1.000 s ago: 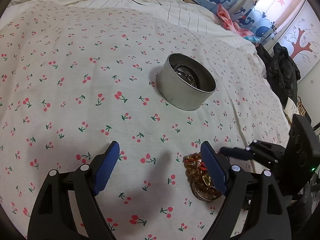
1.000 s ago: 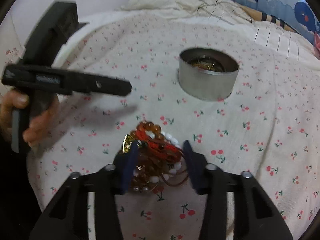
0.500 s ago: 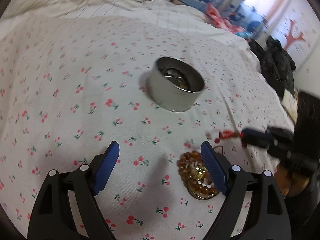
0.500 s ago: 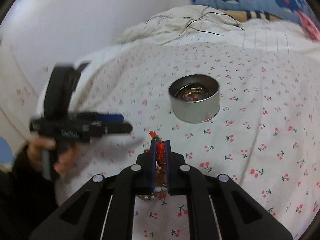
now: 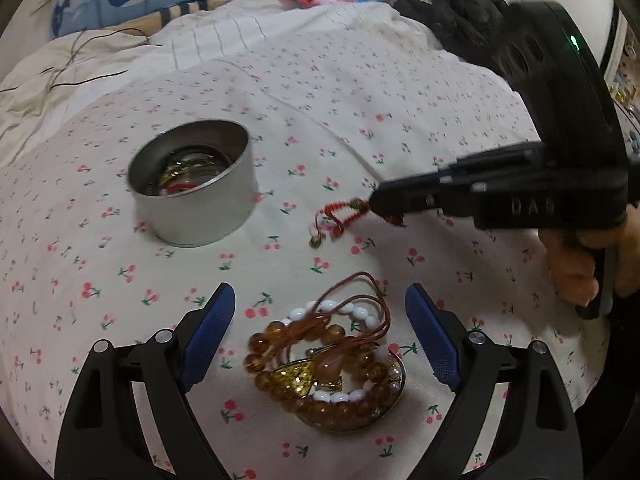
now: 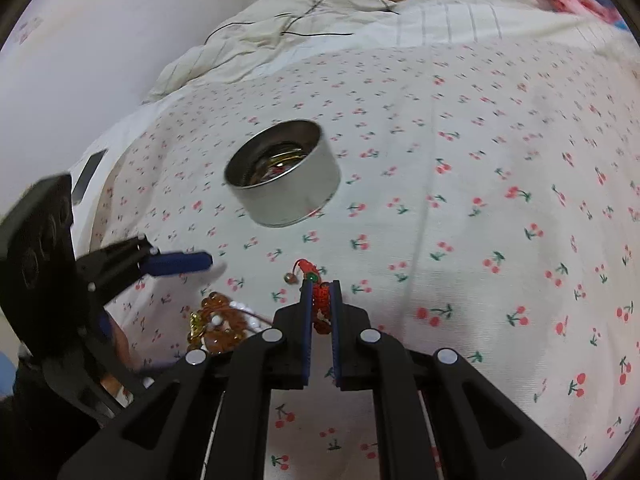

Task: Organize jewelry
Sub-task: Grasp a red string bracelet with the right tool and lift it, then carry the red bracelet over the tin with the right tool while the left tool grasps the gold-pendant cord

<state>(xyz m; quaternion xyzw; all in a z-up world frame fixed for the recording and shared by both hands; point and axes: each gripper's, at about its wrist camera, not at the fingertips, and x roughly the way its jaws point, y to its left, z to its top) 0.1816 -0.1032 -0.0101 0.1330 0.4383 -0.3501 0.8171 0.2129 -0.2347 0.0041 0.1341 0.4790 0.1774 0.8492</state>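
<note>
1. Tin (image 5: 192, 196) first, farthest left in the left wrist view: a round metal tin stands upright and lidless on the cherry-print bedspread (image 5: 360, 92), and gold and red pieces already lie inside it. It looks like the collecting point, set within reach of both tools.

2. Left gripper (image 5: 320, 336) comes next, low over the cloth with its blue-padded jaws spread wide and nothing between them. They bracket the jewelry pile (image 5: 328, 364) from either side without touching it, probably lined up for the following pick.

3. The pile itself is a tangle of amber bead bracelets, white beads, brown cord and a gold piece, sitting on what seems to be a small dish, well apart from the tin. Its tangled cords are likely why pieces are taken out one by one.

4. The red cord bracelet (image 5: 340, 216) hangs in the air between pile and tin, a small bell dangling at its lower end. It is held at one end, so the rest trails free and clear of the pile.

5. Right gripper (image 6: 320, 292), at the right, has its jaws closed tight on that red bracelet, as the right wrist view shows. Its fingers point toward the tin, which suggests a carry for dropping the piece in; the loose tail could catch on the rim.
</note>
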